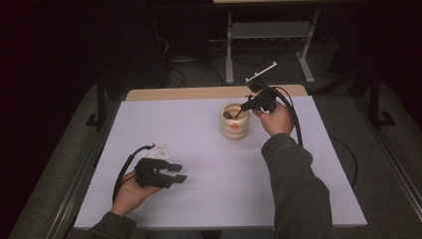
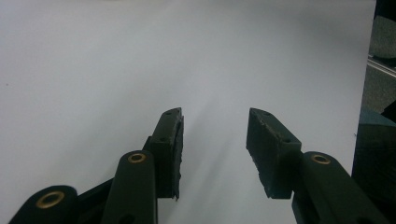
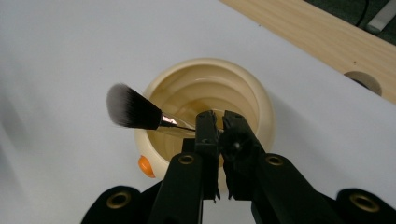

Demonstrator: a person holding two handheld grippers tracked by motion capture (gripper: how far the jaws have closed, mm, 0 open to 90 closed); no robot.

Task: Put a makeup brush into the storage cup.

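A cream ribbed cup (image 1: 234,122) (image 3: 210,88) with an orange spot on its side stands on the white table top (image 1: 199,134), right of centre toward the back. My right gripper (image 1: 242,107) (image 3: 217,122) hovers over the cup's mouth, shut on the handle of a makeup brush (image 3: 135,111) (image 1: 228,115). The brush lies tilted, and its dark, white-tipped bristles stick out past the cup's rim. My left gripper (image 1: 177,173) (image 2: 215,135) rests low at the front left of the table, open, with nothing between its jaws.
A bare wooden strip (image 1: 199,93) (image 3: 322,32) runs along the table's far edge, with a round hole (image 3: 363,80) in it. Metal stand legs (image 1: 230,55) and cables sit on the dark floor behind. The table's right edge (image 2: 369,93) lies ahead of my left gripper.
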